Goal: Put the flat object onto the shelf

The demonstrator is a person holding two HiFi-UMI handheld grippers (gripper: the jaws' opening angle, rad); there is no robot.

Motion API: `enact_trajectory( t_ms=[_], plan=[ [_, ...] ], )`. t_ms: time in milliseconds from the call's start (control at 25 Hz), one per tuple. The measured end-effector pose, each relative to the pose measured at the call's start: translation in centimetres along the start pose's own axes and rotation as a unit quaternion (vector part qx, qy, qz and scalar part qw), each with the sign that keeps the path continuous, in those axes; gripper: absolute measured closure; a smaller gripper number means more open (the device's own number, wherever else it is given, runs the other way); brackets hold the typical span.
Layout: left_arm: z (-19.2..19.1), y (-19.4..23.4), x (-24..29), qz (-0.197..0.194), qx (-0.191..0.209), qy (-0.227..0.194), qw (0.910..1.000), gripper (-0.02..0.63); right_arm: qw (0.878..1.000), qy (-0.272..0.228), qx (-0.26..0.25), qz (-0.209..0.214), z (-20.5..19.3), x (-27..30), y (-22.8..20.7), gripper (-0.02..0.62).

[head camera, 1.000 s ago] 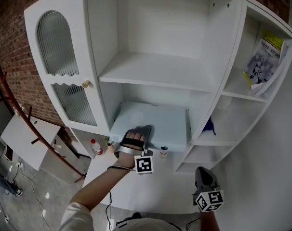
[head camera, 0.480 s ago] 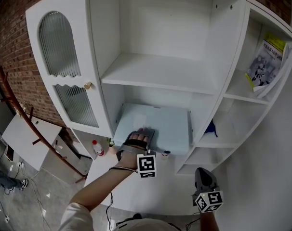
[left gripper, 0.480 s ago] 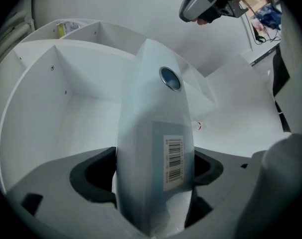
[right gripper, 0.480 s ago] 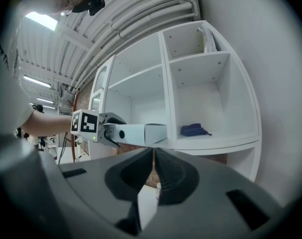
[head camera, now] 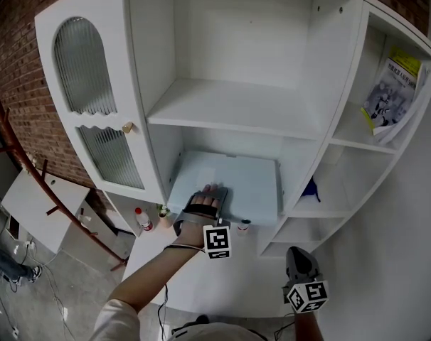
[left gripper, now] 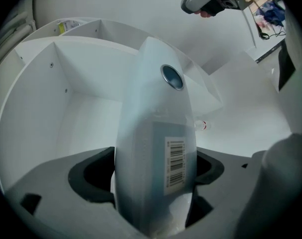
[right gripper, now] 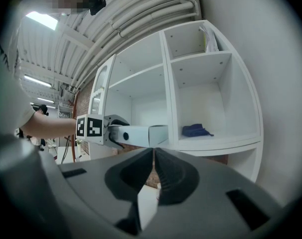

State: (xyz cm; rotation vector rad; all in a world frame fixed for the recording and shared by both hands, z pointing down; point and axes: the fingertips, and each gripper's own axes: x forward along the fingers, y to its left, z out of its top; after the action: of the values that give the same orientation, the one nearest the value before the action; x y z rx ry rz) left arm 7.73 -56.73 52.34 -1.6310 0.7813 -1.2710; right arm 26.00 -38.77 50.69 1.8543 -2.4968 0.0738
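Two grippers are in play in front of a white shelf unit (head camera: pixel 237 109) set against a brick wall (head camera: pixel 16 41). The left gripper (head camera: pixel 201 203) reaches in at the lower middle compartment, angled a little downward. A pale blue flat box (head camera: pixel 233 180) lies on that compartment's shelf, with its near edge sticking out past the front. That near edge sits between the left jaws, barcode label facing the camera. These jaws have just been opening and now stand wide, so the box looks let go rather than pinched.

The right gripper (head camera: pixel 299 256) hangs low and to the right, well apart from the box, pointing level at the unit. Its jaws are closed together with nothing between them.

Off to the right, a blue cloth (head camera: pixel 309 188) lies in a side compartment, and a booklet (head camera: pixel 390 94) leans in the one above. Below the unit, a white table (head camera: pixel 222 279) carries a red-capped bottle (head camera: pixel 143 217) near the glass door (head camera: pixel 84 66).
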Motion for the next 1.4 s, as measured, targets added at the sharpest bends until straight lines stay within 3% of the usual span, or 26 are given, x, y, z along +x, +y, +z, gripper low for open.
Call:
enact_trajectory(
  t_ms=[600, 1200, 1400],
  plan=[
    [0.9, 0.9, -3.1, 0.026, -0.004, -0.047, 0.9986, 0.181, 1.0, 0.005, -0.004, 0.005, -0.2, -0.1, 0.7, 0.561],
    [2.7, 2.0, -6.5, -0.007, -0.039, -0.1, 0.9941, 0.184, 1.0, -0.001, -0.006, 0.014, -0.1, 0.3, 1.8, 0.561],
    [2.8, 2.1, -6.1, 0.007, -0.039, -0.102, 0.994, 0.194, 1.0, 0.001, -0.004, 0.009, -0.5, 0.3, 1.6, 0.561]
  ],
)
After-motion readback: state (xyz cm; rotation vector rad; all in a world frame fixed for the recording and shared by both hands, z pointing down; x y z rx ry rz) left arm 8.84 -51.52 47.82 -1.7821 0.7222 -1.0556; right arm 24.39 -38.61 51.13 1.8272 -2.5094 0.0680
